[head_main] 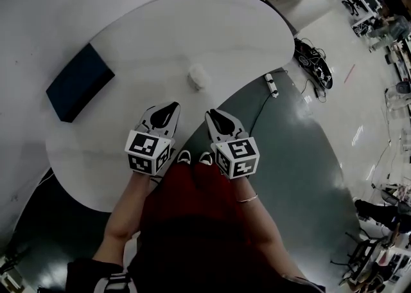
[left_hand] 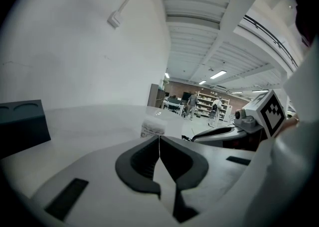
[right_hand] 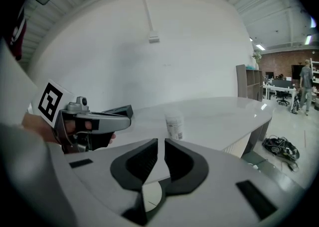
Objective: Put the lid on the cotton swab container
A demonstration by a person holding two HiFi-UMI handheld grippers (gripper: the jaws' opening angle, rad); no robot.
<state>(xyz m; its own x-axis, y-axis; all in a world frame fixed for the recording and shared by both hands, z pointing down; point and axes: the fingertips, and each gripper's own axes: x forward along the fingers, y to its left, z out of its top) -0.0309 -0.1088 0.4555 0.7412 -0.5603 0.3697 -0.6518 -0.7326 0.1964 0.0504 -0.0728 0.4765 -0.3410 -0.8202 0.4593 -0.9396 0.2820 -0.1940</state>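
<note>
The cotton swab container point(head_main: 198, 78) is a small white tub with a printed label and a translucent top, standing on the white table point(head_main: 115, 163) near its far edge. It also shows in the left gripper view point(left_hand: 152, 126) and the right gripper view point(right_hand: 174, 126), a good way ahead of both grippers. I see no separate lid. My left gripper point(head_main: 171, 107) point(left_hand: 159, 140) hovers over the near part of the table, jaws touching, empty. My right gripper point(head_main: 214, 115) point(right_hand: 161, 144) sits beside it at the table's edge, with a narrow gap between its jaws and nothing in it.
A dark blue box point(head_main: 80, 83) point(left_hand: 20, 126) lies on the table at the left. A white wall runs behind the table. On the floor to the right lie a white power strip point(head_main: 271, 85) and a dark bundle of cables point(head_main: 316, 65).
</note>
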